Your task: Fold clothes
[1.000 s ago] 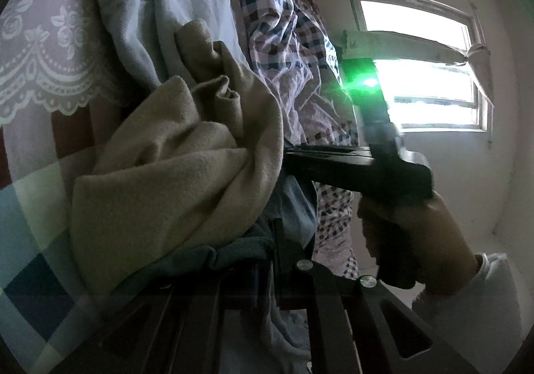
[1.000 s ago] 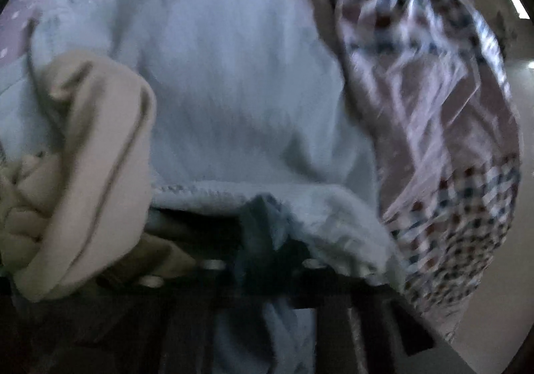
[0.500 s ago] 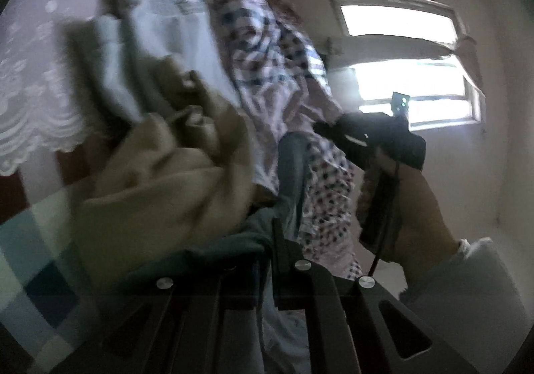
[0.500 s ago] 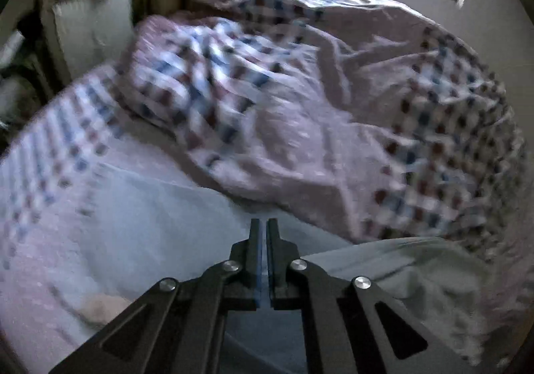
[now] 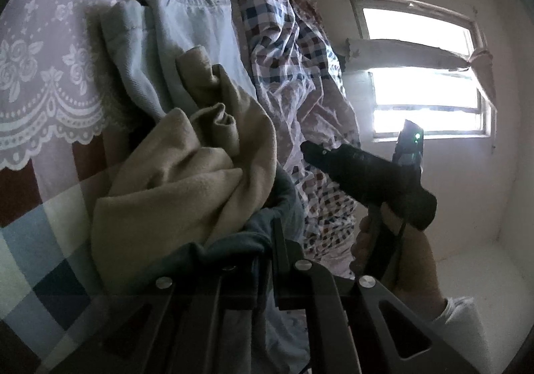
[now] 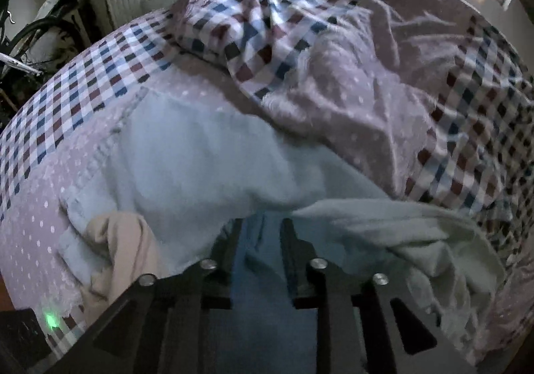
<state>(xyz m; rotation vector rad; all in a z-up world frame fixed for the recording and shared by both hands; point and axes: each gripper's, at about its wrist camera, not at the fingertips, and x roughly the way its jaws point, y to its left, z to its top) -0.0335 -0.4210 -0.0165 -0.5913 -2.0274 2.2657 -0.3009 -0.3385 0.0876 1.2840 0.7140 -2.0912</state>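
Lifted clear of the pale blue fleecy garment (image 6: 187, 173) it was pressed into a second ago, the right gripper (image 6: 260, 234) now hangs above the bed with its jaws opening and nothing clamped between them; blue cloth shows behind the gap, untouched by the pads as far as I can tell. The left gripper (image 5: 267, 240) has hardly shifted and stays clenched on a dark teal fabric edge (image 5: 233, 237), probably to anchor that corner while the other hand looks for a new hold. A soft beige knit garment (image 5: 180, 180) lies bunched over the blue one, rumpled into thick rolls. Both rest on the mauve dotted bedsheet with white lace print (image 5: 50, 73). Beside them a crumpled checked quilt (image 6: 333, 50) is heaped. No fold is formed yet, I judge.
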